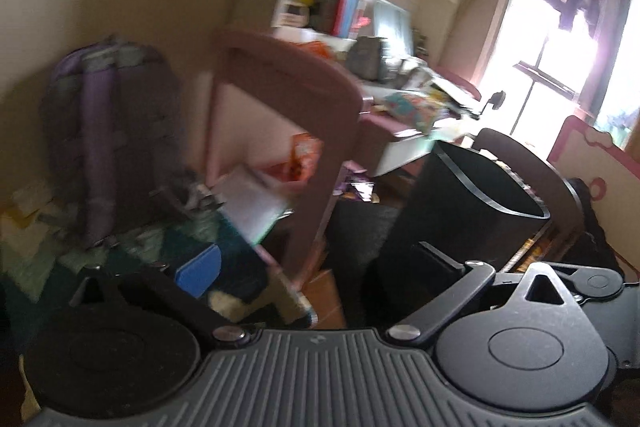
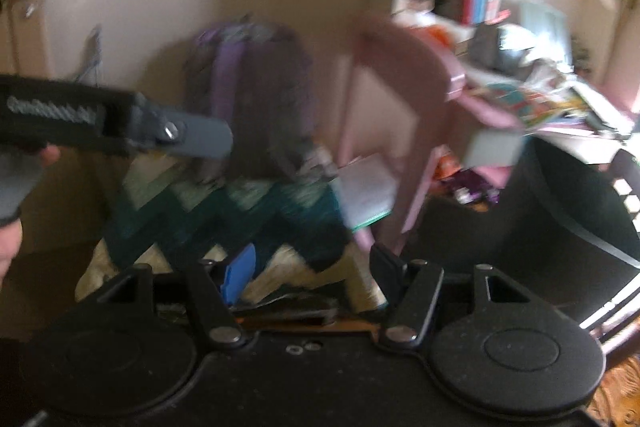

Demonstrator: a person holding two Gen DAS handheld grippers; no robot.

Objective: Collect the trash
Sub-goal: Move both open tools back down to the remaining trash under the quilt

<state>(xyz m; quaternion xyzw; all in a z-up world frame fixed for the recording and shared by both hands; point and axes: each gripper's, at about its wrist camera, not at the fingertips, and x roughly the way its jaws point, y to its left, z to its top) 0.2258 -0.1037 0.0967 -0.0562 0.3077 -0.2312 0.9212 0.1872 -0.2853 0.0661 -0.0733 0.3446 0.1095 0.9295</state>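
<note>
Both your hand-held grippers hang spread and empty over a cluttered bedroom floor.

From the left: a purple backpack (image 1: 106, 131) leans on the wall, then a pink chair (image 1: 296, 115) with an orange snack wrapper (image 1: 302, 157) behind it, then the black bin (image 1: 468, 203), whose inside you cannot see. Your left hand-held gripper (image 1: 316, 267) and right hand-held gripper (image 2: 312, 267) both show fingers apart.
</note>
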